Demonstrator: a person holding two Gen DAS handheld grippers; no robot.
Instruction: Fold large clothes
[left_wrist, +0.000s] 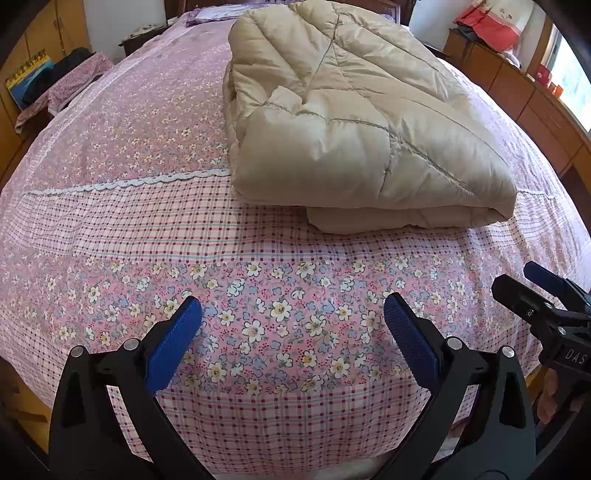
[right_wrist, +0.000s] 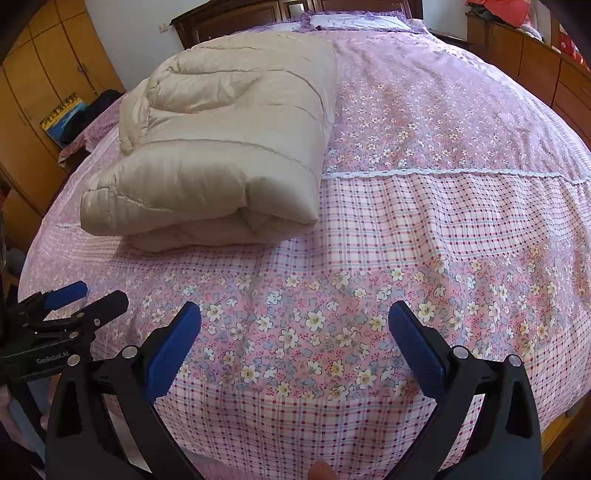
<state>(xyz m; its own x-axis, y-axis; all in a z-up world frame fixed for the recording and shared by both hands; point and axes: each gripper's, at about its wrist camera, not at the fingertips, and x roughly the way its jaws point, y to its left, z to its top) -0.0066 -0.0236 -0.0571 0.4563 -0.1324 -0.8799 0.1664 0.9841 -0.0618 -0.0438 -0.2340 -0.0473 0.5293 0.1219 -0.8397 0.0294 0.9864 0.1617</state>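
Only two bits of readable text here. The right gripper (left_wrist: 532, 291) has "DAS" in pale letters on its black body, cut off at the frame edge. The left gripper (right_wrist: 79, 295) has "GenRobot.AI" printed on its black body. Nothing else is legible.

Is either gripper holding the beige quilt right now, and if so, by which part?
Nothing is held. The left gripper and right gripper are both open over the bedspread, well short of the folded beige quilt.
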